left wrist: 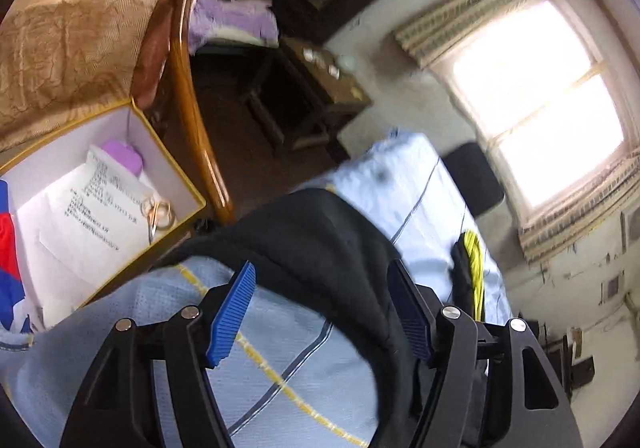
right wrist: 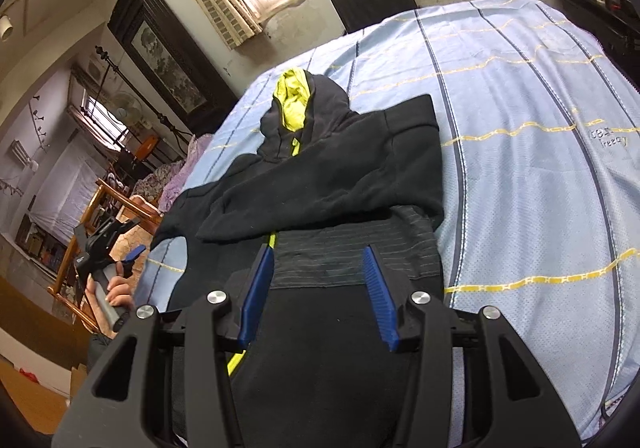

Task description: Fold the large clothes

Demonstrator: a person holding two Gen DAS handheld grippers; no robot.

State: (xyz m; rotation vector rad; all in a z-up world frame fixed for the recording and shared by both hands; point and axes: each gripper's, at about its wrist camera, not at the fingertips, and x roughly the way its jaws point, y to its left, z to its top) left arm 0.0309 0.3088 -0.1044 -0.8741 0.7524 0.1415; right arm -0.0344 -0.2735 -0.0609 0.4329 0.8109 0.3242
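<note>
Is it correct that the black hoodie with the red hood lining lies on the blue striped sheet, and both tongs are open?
Not quite: in the right wrist view the hoodie has yellow-green lining, not red. It lies on the sheet, and both tongs are open.

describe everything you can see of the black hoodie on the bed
The black hoodie looks like soft fleece, with a lime-yellow hood lining and zipper. It lies flat on the light blue striped bedsheet, hood toward the window, one sleeve folded across the chest, ribbed hem nearest the right gripper, whose open jaws hover over it.
</note>
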